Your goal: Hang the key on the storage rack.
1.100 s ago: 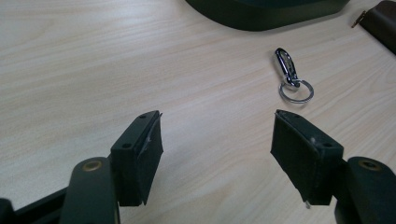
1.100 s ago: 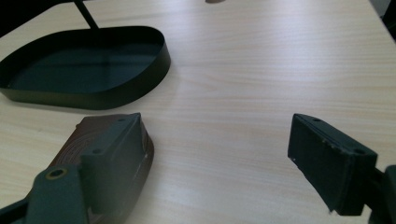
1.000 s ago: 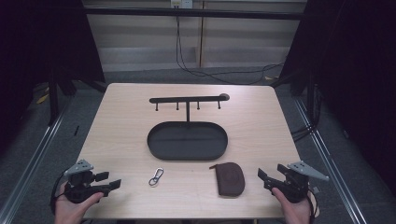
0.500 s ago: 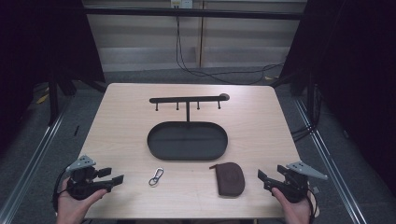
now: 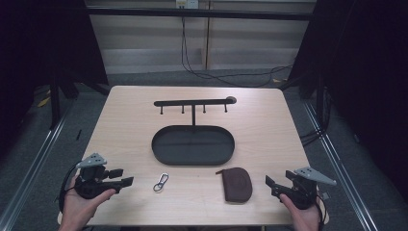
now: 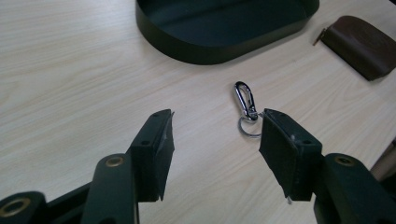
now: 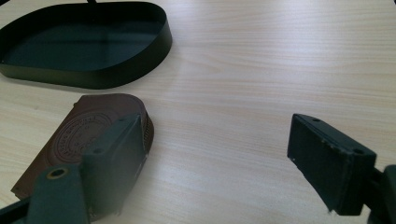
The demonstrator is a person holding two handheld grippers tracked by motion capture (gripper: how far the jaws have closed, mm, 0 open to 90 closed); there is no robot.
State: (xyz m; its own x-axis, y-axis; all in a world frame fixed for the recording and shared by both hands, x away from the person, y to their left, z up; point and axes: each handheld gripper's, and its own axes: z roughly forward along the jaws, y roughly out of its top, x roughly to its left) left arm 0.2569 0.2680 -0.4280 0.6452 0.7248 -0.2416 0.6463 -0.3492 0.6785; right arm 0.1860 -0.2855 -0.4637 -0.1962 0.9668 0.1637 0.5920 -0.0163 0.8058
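Note:
A small silver carabiner keyring (image 5: pixel 161 182) lies on the wooden table in front of a black oval tray (image 5: pixel 156 144). My left gripper (image 5: pixel 126 176) is open at the front left, pointing right toward the keyring. In the left gripper view the keyring (image 6: pixel 245 100) lies just beyond the right jaw of the left gripper (image 6: pixel 217 121), untouched. A brown leather pouch (image 5: pixel 237 184) lies right of the keyring. My right gripper (image 5: pixel 279 182) is open at the front right, and the pouch (image 7: pixel 79 133) lies partly behind the left jaw of that right gripper (image 7: pixel 217 128).
A black T-shaped hook rack (image 5: pixel 192 102) rises from the tray's back edge. The tray wall (image 6: pixel 196 49) stands beyond the keyring, with the pouch (image 6: pixel 362 44) off to the right. In the right gripper view the tray (image 7: pixel 116 77) is at the upper left.
My left gripper has moved a little forward and to the right, closer to the keyring. The right gripper has barely shifted.

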